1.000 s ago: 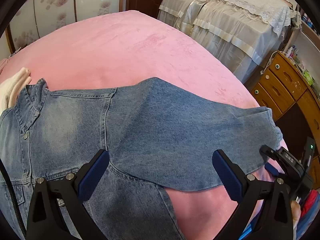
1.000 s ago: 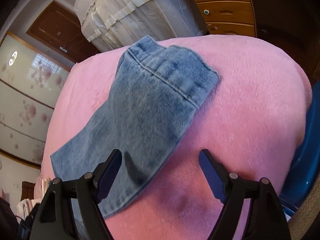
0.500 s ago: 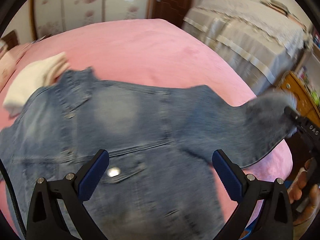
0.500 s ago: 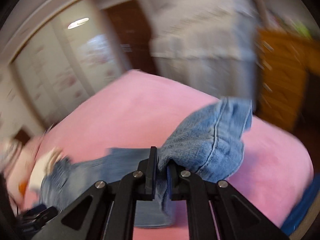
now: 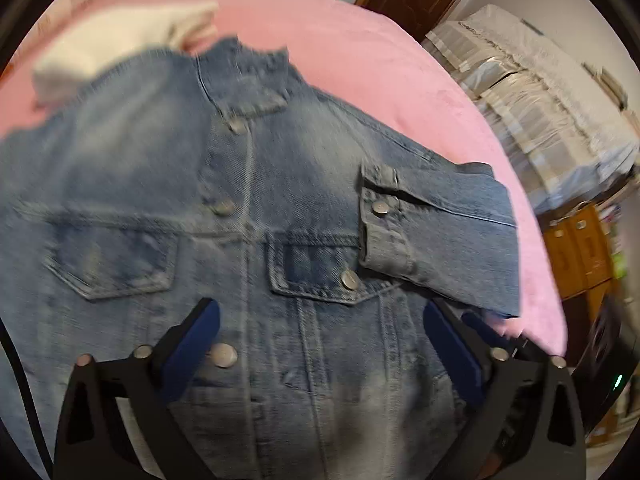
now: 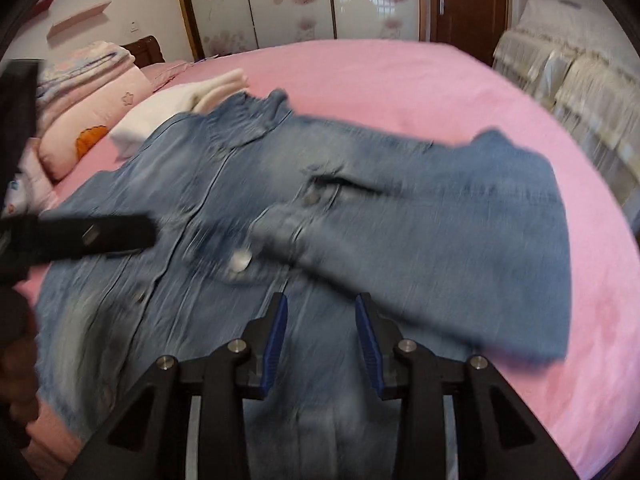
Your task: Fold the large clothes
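Tongs (image 6: pixel 321 344) opening above denim jacket (image 6: pixel 240 240), angled downward, empty

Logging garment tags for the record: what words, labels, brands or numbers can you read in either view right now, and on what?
None can be read.
Denim jacket: no tag or brand shows; its metal buttons are too blurred for any embossing.
Pink pillow: an orange picture and a star outline only, no lettering.
Items beside the wooden drawers: too small and blurred.

— What's around the pink bed (image 6: pixel 400 80)?
— Sliding floral wardrobe doors (image 6: pixel 288 0), a dark wooden door (image 6: pixel 468 0), cloth-covered furniture (image 5: pixel 540 92), and a wooden drawer chest (image 5: pixel 580 248).
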